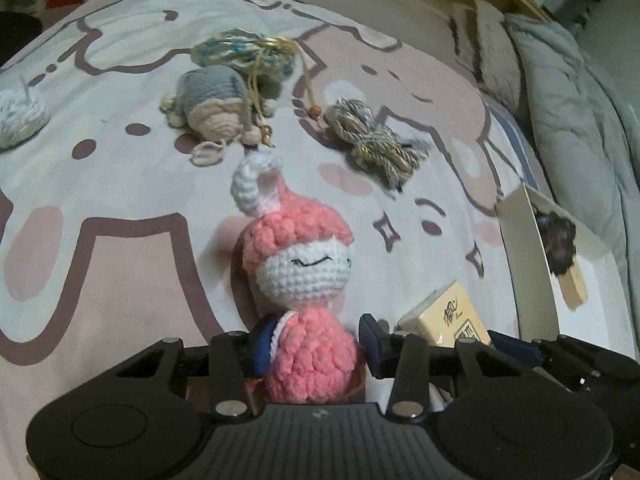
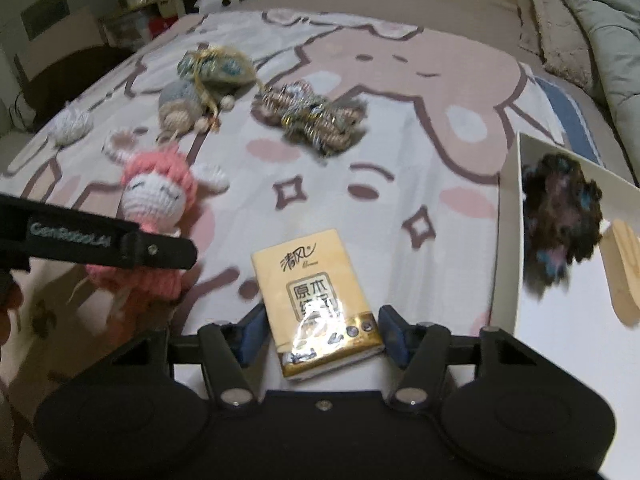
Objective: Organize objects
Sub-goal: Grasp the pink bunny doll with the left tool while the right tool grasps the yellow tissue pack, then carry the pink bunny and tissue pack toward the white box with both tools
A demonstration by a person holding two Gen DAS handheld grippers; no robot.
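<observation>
Left wrist: my left gripper (image 1: 316, 342) straddles one pink crochet doll (image 1: 304, 280) lying on the bedsheet (image 1: 120, 208); the left pad touches its body, the right pad stands just clear. Beyond I count one grey crochet toy (image 1: 212, 104), one drawstring pouch (image 1: 240, 50), one yarn skein (image 1: 376, 144).

Right wrist: my right gripper (image 2: 320, 334) brackets one tissue pack (image 2: 316, 304), narrow gaps either side. One white box (image 2: 560, 320) holds one dark pompom (image 2: 560, 220).

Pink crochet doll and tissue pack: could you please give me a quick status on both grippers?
Left gripper straddles pink crochet doll, one pad touching. Right gripper open around tissue pack. Nothing blocking.
</observation>
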